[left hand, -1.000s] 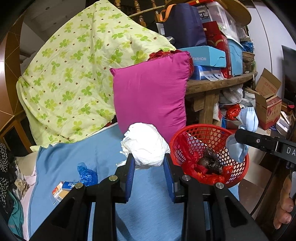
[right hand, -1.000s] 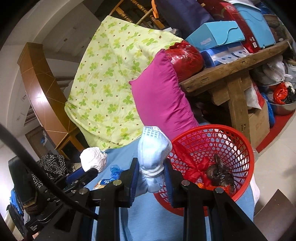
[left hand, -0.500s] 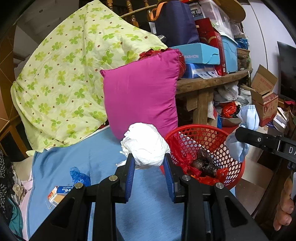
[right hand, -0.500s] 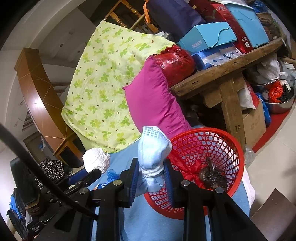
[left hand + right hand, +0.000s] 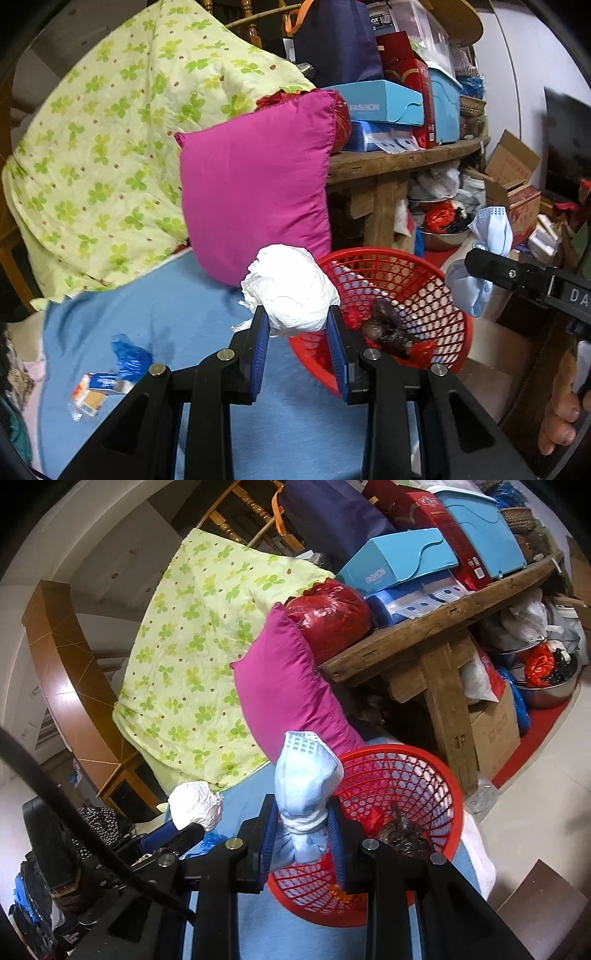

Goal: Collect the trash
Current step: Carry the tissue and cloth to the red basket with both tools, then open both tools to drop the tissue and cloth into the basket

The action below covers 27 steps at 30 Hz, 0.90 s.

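The left gripper (image 5: 299, 325) is clamped on a crumpled white tissue (image 5: 291, 291), held just beside the near rim of the red basket (image 5: 439, 273). The right gripper (image 5: 301, 825) is clamped on a wadded blue mask (image 5: 304, 786) at the basket's left rim. The basket sits at the right edge of the blue bed (image 5: 177, 314). A blue wrapper (image 5: 129, 356) and a small box (image 5: 94, 387) lie near the bed's left edge.
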Available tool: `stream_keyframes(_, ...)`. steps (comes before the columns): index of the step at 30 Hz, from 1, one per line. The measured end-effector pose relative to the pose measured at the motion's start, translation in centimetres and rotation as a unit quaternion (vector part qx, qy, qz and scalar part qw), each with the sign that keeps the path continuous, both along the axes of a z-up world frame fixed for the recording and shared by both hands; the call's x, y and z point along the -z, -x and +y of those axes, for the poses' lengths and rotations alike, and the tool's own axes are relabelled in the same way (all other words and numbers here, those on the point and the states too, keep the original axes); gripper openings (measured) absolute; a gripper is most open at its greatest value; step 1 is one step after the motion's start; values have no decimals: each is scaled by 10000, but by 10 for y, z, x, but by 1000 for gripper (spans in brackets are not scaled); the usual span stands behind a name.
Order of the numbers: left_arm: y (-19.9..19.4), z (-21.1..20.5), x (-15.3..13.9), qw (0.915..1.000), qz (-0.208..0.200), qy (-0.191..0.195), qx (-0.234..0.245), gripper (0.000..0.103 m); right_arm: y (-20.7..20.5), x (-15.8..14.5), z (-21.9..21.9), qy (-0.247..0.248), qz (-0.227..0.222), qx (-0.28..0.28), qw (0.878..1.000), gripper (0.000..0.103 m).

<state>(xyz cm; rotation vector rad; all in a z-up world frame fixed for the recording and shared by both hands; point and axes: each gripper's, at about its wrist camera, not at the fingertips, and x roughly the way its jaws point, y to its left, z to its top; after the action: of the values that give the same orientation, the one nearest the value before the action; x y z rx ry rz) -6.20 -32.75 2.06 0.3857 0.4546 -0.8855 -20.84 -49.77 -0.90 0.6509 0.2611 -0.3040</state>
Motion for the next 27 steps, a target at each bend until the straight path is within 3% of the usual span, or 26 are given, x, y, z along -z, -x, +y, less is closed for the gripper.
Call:
stream_keyframes(10,-9,-20,14,9951,721,195,655,35,3,13,-22,-154,102,208,9996,30)
stream_keyframes(17,-11,-36,31,9914,963,53,879,37,-6,28,-32,-277,312,280,9987,31)
stream_keyframes(20,-15,-38,38,9911,1028,18,848,52,-12,35,-35,-396,427,244,9980,32)
stream_keyframes(21,-16,-36,38,9912,1027,35,837,55,-14,37,-36,-419,472,254,9977,34)
stream_keyframes(22,-17,-34,40,9912,1036,53,826,55,-16,40,-37,-448,507,253,9974,46)
stream_keyframes(23,-20,-30,40,9911,1054,62,813,55,-17,42,-38,-501,524,260,9970,64)
stream_keyframes(27,-28,-11,41,9920,1059,137,672,56,-17,39,-32,-370,421,333,9979,67)
